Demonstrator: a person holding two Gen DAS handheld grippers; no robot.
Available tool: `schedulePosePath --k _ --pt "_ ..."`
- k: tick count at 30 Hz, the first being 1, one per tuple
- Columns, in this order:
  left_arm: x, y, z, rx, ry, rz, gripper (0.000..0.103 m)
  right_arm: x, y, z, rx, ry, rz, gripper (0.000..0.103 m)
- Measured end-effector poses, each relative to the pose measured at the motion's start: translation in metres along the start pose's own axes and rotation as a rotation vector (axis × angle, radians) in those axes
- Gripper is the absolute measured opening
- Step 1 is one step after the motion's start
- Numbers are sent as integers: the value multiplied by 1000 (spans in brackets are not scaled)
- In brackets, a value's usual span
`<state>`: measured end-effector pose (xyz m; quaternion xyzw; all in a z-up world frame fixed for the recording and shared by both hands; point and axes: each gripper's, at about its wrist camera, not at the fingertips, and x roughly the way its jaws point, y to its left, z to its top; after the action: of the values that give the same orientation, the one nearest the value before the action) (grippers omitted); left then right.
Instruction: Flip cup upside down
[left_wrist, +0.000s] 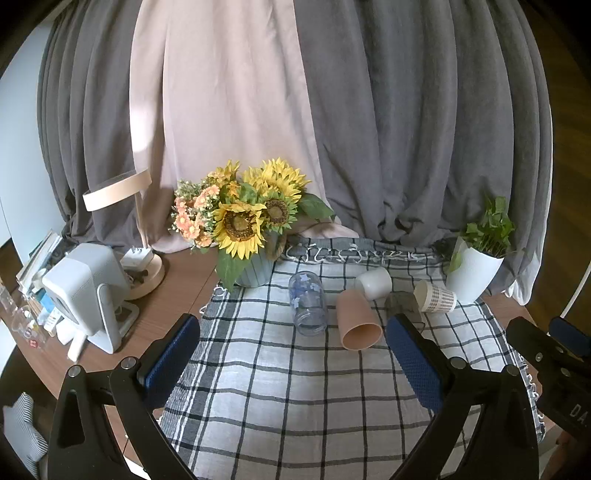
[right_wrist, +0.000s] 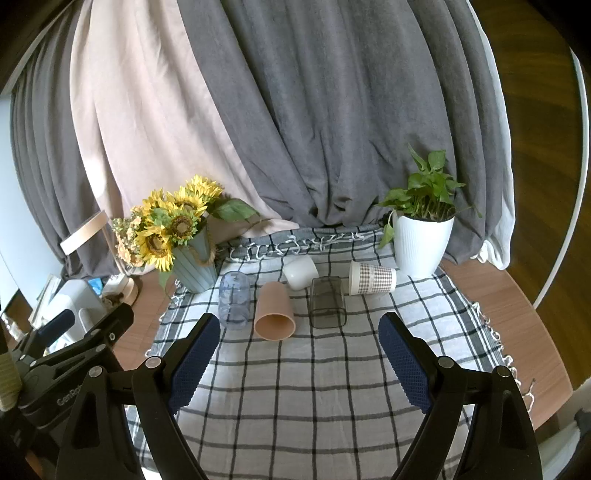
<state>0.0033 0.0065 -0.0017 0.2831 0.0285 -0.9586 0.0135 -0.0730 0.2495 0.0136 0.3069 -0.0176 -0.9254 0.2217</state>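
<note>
Several cups lie on their sides on a checked cloth (right_wrist: 295, 387): a clear bluish cup (right_wrist: 233, 300) (left_wrist: 308, 302), a pink cup (right_wrist: 275, 312) (left_wrist: 358, 319), a white cup (right_wrist: 301, 272) (left_wrist: 373, 282), a smoky square cup (right_wrist: 327, 302) (left_wrist: 402, 304) and a checked paper cup (right_wrist: 371, 278) (left_wrist: 435, 296). My left gripper (left_wrist: 295, 354) is open and empty, short of the cups. My right gripper (right_wrist: 297, 350) is open and empty, just in front of the pink and smoky cups. The left gripper also shows at the left edge of the right wrist view (right_wrist: 74, 347).
A sunflower vase (right_wrist: 194, 266) (left_wrist: 253, 269) stands at the cloth's back left, a white plant pot (right_wrist: 421, 243) (left_wrist: 472, 273) at the back right. A white device (left_wrist: 88, 295), a lamp (left_wrist: 122, 188) and clutter sit left on the wooden table (right_wrist: 517, 314). Grey and pink curtains hang behind.
</note>
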Motion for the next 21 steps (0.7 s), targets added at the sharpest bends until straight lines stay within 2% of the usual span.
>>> schedulePosePath --k 21 --pt "1 -1 2 -14 2 35 103 -2 1 -2 1 3 5 88"
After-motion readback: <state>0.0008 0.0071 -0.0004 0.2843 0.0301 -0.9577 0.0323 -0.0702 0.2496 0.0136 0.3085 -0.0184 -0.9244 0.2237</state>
